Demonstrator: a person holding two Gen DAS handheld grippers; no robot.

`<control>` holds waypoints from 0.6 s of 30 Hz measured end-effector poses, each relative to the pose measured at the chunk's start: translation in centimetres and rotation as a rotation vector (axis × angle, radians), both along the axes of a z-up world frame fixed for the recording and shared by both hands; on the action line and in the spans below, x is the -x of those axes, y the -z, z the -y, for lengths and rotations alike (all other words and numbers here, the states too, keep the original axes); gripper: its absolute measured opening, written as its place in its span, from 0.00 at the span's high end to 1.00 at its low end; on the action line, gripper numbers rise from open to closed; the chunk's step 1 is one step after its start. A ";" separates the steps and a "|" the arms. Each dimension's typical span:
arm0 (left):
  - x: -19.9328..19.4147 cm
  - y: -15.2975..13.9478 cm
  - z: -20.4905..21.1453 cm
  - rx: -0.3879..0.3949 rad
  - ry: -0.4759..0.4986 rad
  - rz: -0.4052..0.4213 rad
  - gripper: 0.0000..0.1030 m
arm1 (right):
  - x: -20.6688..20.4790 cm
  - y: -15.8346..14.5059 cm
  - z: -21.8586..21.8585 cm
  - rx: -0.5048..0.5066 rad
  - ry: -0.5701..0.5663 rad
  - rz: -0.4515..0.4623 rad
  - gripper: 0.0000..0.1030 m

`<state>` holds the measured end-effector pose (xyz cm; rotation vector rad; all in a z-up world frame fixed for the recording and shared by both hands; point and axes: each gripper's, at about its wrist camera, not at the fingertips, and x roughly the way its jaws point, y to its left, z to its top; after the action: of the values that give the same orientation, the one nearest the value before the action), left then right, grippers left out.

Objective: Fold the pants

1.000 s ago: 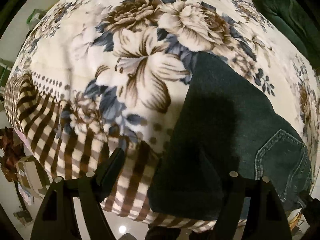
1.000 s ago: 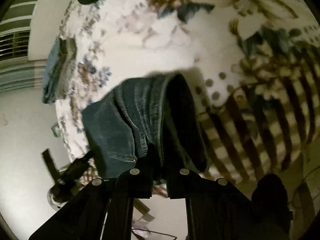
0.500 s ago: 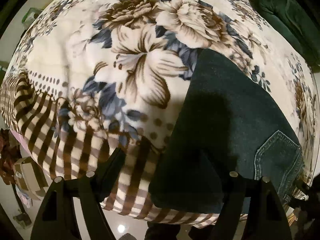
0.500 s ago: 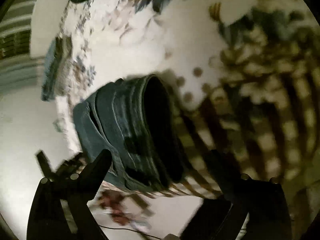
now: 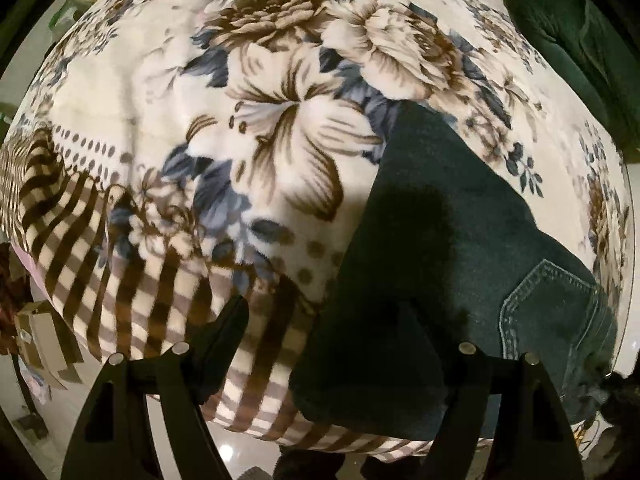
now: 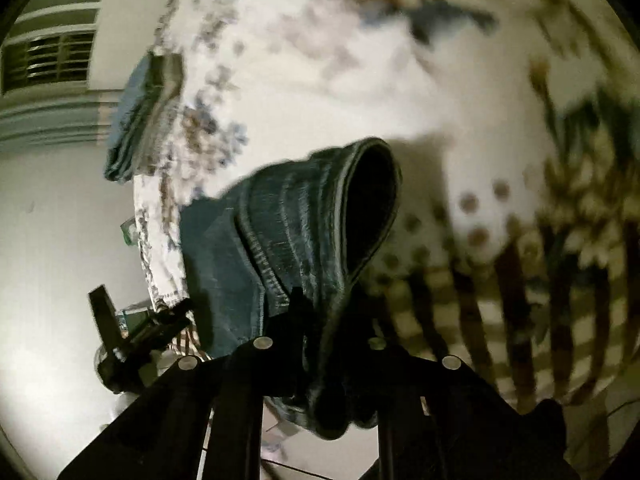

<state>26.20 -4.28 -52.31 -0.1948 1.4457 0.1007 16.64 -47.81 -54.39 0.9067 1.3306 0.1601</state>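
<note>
Your right gripper [image 6: 320,320] at lower centre is closing its jaws on the jeans [image 6: 304,232], which it let go half a second ago. Your left gripper [image 5: 320,320] hangs wide, gripping nothing. The jeans [image 5: 440,248] lie folded at lower right on the floral blanket [image 5: 160,120]; another fold probably remains

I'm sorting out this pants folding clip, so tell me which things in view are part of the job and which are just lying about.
Part of the job:
- dark blue denim pants, folded on the bed
- right claw, jaws closing on the pants' edge
- left claw, open above them

Just lying about:
- floral fleece blanket
- dark green garment
- folded blue clothes stack
</note>
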 end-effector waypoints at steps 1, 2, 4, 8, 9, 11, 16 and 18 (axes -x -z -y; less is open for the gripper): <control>0.1 -0.3 -0.1 0.006 -0.002 0.006 0.26 | -0.5 -0.8 0.2 0.003 -0.007 0.019 0.88; 0.1 -0.5 -0.2 0.008 -0.002 0.012 0.26 | -1.3 -1.6 0.4 0.032 -0.019 0.039 0.88; 0.2 -0.8 -0.2 0.013 0.000 0.020 0.26 | -2.2 -1.6 1.2 0.087 -0.028 0.041 0.88; 0.1 -0.7 0.0 0.024 0.000 0.020 0.26 | -3.9 2.6 2.7 0.131 -0.043 -0.081 0.87; 0.2 -0.6 0.0 0.031 0.000 0.017 0.26 | -3.8 3.4 2.9 0.136 -0.044 -0.110 0.84; 0.2 -0.5 0.2 0.037 0.003 0.018 0.26 | -3.2 4.5 3.7 0.129 -0.023 -0.146 0.66; -0.5 -0.3 0.8 0.078 0.007 0.027 0.26 | 0.7 2.7 5.6 0.057 0.134 -0.107 0.15; -0.8 -0.3 0.8 0.118 0.004 0.034 0.26 | 2.5 1.9 5.6 0.029 0.188 -0.092 0.15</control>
<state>26.96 -5.12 -52.03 -0.2889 1.4186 0.0091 14.12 -53.37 -56.30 1.0188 1.3210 -0.0476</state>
